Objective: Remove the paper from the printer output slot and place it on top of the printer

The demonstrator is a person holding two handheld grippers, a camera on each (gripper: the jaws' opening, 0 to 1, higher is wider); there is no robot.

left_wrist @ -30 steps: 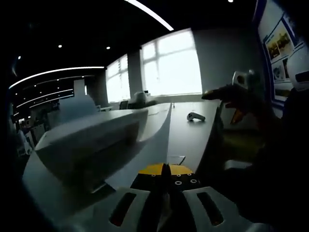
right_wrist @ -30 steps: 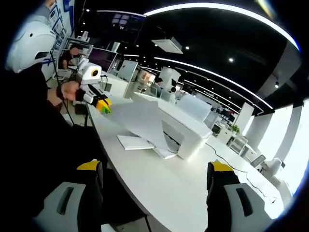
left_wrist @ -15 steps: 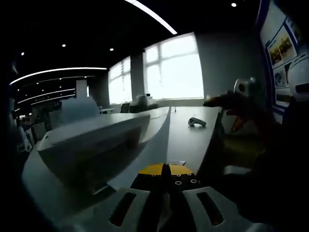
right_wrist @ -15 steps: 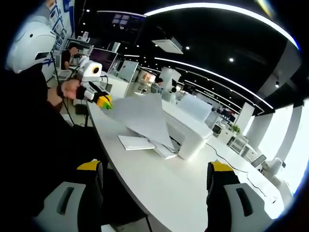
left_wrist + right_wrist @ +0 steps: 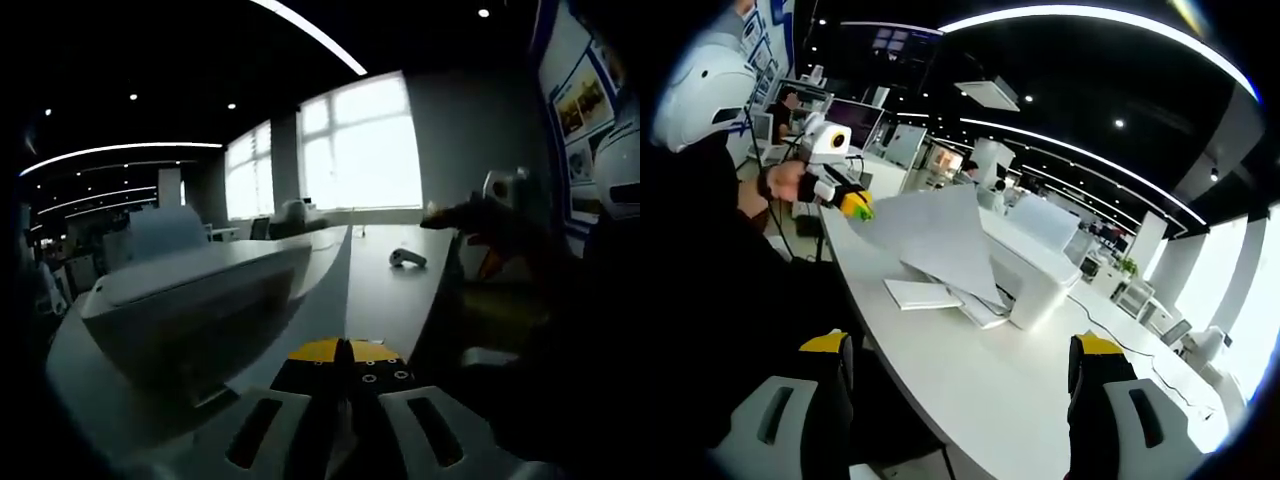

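In the left gripper view my left gripper [image 5: 343,352] is clenched on the near edge of the paper [image 5: 300,300], which runs forward from the yellow tips as a pale sheet seen almost edge-on. The printer [image 5: 190,300] sits ahead and to the left of the gripper, and compared with a second ago it looks lower and flatter against the sheet, so I judge I have been raising the held edge. Off to the right my right gripper [image 5: 455,212] hangs above the tabletop [image 5: 395,295], with a small grey object [image 5: 405,258] lying far ahead on it. In the right gripper view my right gripper [image 5: 960,400] is released, its two yellow-capped fingers wide apart with nothing between them. Ahead and to the left, the left gripper [image 5: 852,205] holds the sheet's corner, and the paper [image 5: 930,240] now slopes up higher than it did a second ago, its far end down by the printer's [image 5: 1030,275] front. I cannot tell whether that end has left the output slot. A flat tray [image 5: 920,294] lies on the tabletop [image 5: 970,380] below the sheet. To my reading the paper is lifting free but is not yet on top of the printer.
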